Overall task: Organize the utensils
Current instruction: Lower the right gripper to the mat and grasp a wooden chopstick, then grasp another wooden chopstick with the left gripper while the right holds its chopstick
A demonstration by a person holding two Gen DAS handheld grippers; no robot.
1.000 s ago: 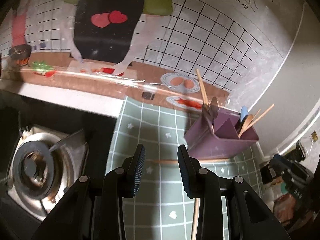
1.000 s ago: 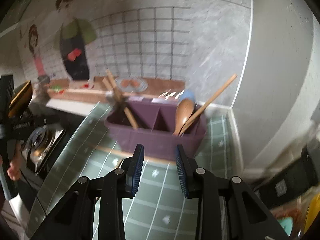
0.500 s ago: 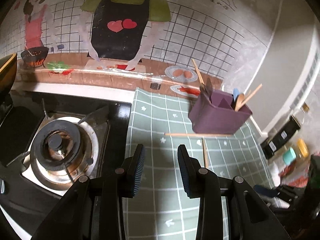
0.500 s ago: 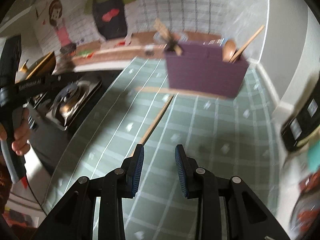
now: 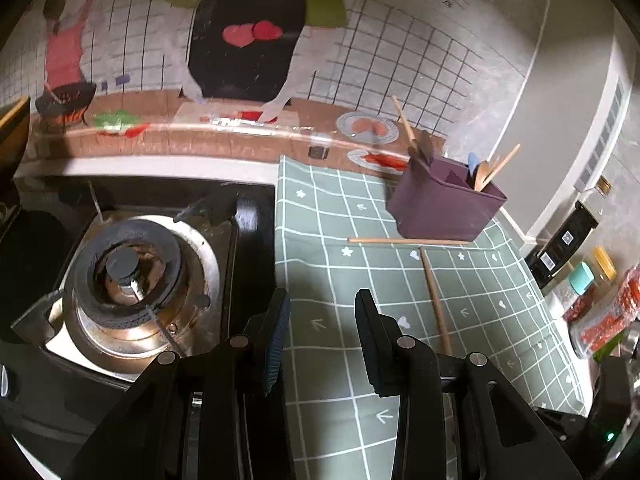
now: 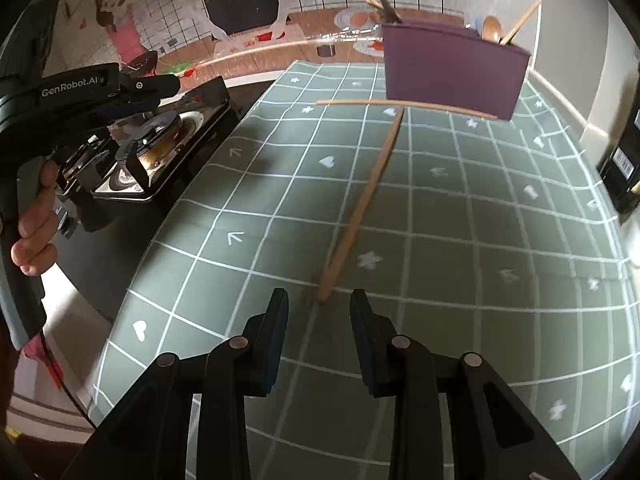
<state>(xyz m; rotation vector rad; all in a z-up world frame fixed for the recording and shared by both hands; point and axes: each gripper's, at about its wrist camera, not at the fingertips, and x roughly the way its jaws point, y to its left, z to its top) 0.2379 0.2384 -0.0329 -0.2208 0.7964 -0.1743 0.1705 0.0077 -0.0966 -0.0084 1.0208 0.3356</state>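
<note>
On the green checked mat, a long thin wooden chopstick lies flat, with its near end just ahead of the right gripper, at about 12 o'clock from the fingertips. This gripper is released, its jaws apart with nothing between them. A second chopstick lies crosswise farther away, right in front of the purple box-shaped holder, which has smooth sides and holds a wooden spoon and more sticks.

The left gripper is released too, and empty. From it, the near chopstick lies at about 2 o'clock. The round metal stove burner sits at 9 o'clock.
</note>
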